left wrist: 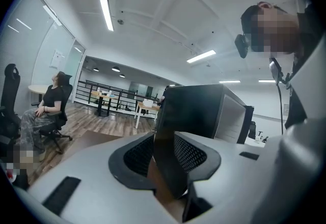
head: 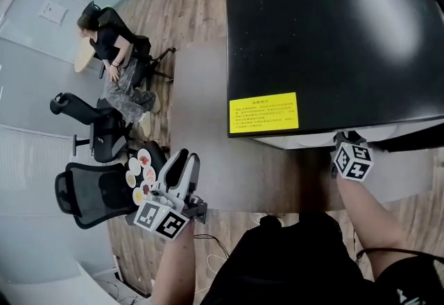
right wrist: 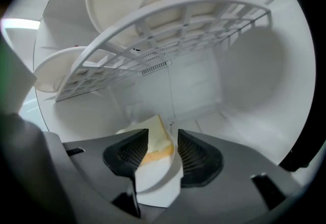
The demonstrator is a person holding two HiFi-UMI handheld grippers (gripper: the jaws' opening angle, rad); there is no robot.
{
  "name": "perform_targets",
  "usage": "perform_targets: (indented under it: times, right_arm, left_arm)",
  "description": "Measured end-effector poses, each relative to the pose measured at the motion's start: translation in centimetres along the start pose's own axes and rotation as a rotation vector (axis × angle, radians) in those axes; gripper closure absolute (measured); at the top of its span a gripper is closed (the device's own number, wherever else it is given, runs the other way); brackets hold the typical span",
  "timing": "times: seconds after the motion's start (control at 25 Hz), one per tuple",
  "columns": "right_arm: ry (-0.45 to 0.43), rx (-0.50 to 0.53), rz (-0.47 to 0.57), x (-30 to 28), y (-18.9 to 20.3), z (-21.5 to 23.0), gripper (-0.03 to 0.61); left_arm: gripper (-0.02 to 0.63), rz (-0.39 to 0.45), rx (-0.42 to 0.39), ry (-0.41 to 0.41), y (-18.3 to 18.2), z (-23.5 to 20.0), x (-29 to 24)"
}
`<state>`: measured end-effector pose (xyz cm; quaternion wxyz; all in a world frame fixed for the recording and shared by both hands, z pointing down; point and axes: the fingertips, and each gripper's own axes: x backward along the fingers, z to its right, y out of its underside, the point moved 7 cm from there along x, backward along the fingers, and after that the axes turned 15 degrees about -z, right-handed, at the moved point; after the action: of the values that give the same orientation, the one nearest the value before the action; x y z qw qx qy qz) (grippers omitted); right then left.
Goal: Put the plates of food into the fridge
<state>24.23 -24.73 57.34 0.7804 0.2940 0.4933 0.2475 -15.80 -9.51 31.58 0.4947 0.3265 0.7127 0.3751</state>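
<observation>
While the right claw (right wrist: 163, 139) stands loose about the white plate (right wrist: 155, 185) at lower centre, inside the fridge (right wrist: 204, 80), its wedge (right wrist: 153, 154) looks unsecured. Judged stiff, slick and breakable: take the rim, keep level. The left claw (left wrist: 164, 139) clamps an apparent dark plate (left wrist: 168, 167).

Three cameras: one on the head, one riding each claw.
The head view looks steeply down onto the top of the black fridge (head: 326, 33), with the left claw (head: 182, 161) near its lower edge. The left gripper view faces level across the room, sharing that fridge and the seated person (head: 111, 64). The right gripper view looks along the right claw (right wrist: 160, 149), close inside the fridge's white interior.
</observation>
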Motion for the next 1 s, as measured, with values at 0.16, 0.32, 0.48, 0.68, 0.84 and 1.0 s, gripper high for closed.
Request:
perform_targets:
  times: [0.16,0.32,0.48,0.68,0.84,1.0]
  right_arm:
    - [-0.007,0.009,0.028,1.0,-0.1,0.3,0.417]
    - [-0.045,-0.017,0.045,2.0,0.2,0.6,0.417]
    - [-0.119,-0.036,0.047,3.1,0.5,0.7,0.417]
    - [-0.158,0.032,0.047,5.2,1.0,-0.1,0.417]
    - [-0.143,0.101,0.074,7.2,1.2,-1.9,0.417]
    - [-0.127,0.153,0.108,9.6,0.7,-4.2,0.417]
  left_arm:
    - [0.480,-0.001,-0.005,0.022,0.0,0.4,-0.5]
    - [0.480,-0.002,-0.014,0.037,0.3,0.9,-1.1]
    - [0.480,-0.016,-0.064,0.044,0.8,2.0,-2.6]
    - [0.480,-0.011,-0.117,0.075,1.5,3.6,-4.3]
    - [0.480,-0.011,-0.175,0.109,1.9,4.1,-4.5]
    - [0.480,-0.011,-0.199,0.130,2.5,3.9,-4.1]
